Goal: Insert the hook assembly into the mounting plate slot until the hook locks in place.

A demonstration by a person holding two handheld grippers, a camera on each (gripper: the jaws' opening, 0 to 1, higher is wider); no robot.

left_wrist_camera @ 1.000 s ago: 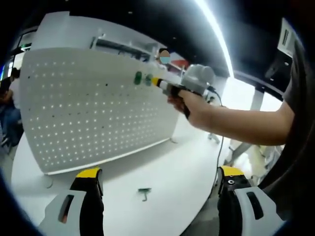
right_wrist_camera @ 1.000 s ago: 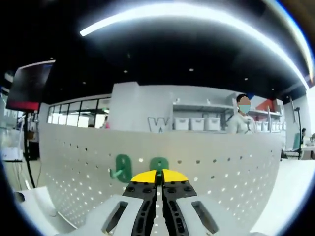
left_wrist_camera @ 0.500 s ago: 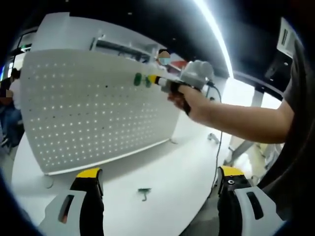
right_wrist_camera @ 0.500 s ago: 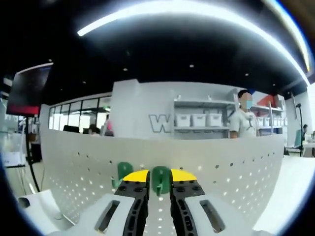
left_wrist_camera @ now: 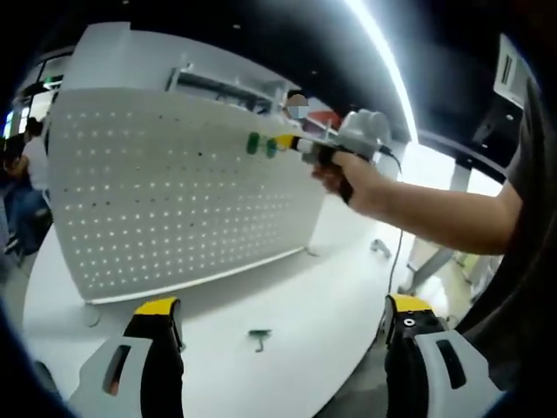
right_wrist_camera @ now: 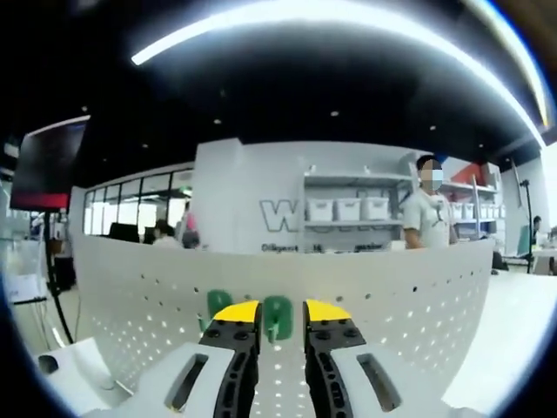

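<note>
At the frame's upper middle, 2 green plastic hooks (left_wrist_camera: 259,144) sat on the white perforated mounting plate (left_wrist_camera: 174,200), the right tongs (right_wrist_camera: 281,311) spread just off one, the left tongs (left_wrist_camera: 283,306) spread idle, and 1 small green hook (left_wrist_camera: 258,336) remained low on the white tabletop (left_wrist_camera: 296,296).
</note>
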